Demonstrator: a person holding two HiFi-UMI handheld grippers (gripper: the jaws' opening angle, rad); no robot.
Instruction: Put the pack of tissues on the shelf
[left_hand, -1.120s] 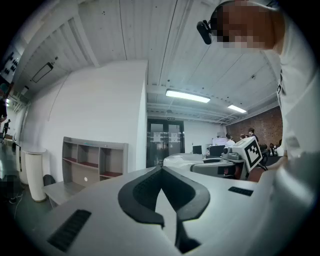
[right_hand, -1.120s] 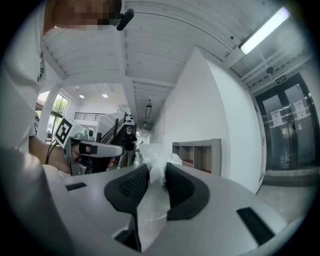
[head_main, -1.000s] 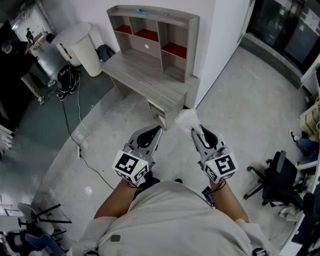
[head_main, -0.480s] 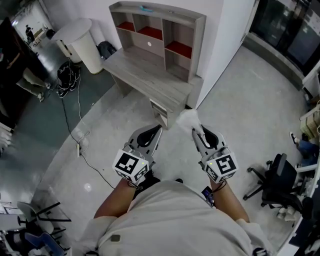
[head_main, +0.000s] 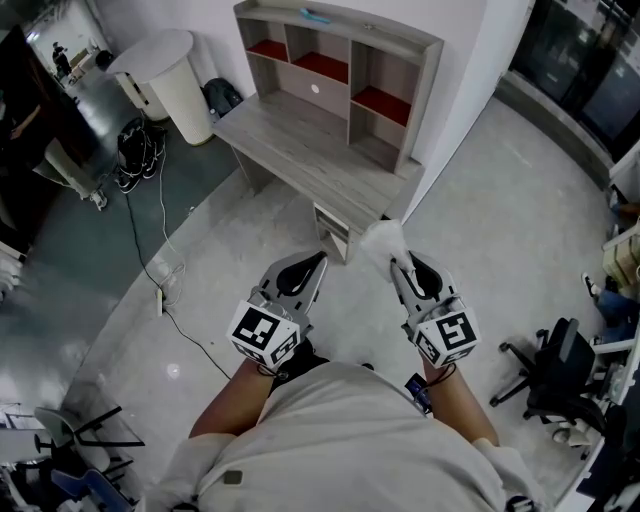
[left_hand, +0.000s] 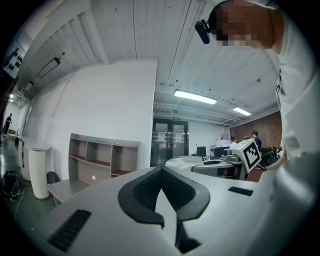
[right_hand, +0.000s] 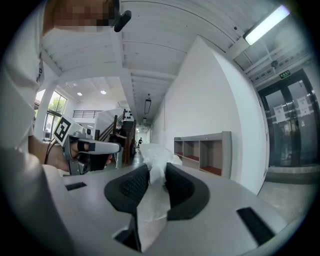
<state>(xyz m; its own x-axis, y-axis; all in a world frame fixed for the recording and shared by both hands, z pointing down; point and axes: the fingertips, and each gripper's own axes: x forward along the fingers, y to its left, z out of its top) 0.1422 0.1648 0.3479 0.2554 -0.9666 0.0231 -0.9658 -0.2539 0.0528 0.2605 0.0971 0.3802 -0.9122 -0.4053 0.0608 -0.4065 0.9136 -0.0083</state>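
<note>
Head view, looking steeply down. Your right tongs (head_main: 398, 262) are clamped on the white, soft, plastic-wrapped pack of tissues (head_main: 382, 240), which sticks out past the tips and is carried in the air over the pale grey concrete floor (head_main: 480, 200). Your left tongs (head_main: 318, 260) are closed, tip against tip, and hold nothing. Both pairs point towards the grey wooden shelf unit (head_main: 340, 28), which has three open compartments with red floors and stands at the back of a grey wooden tabletop (head_main: 300, 150) against a white wall. The pack is well apart from the shelf unit; in this view it appears just beyond the near right corner of the tabletop. A small blue item (head_main: 315, 14), too small to identify, lies on top of the shelf unit. To the left of the tabletop stand a white cylindrical bin (head_main: 170, 85) and a black bag (head_main: 222, 97); a black office chair (head_main: 560, 370) stands at your right.

Right gripper view. The dark pads of the right tongs (right_hand: 156, 172) press on the pack of tissues (right_hand: 152, 200) from both sides; the shelf unit (right_hand: 205, 147) lies ahead to the right.

Left gripper view. The left tongs (left_hand: 161, 170) meet at the tips with nothing between them; the shelf unit (left_hand: 102, 160) lies ahead to the left.
</note>
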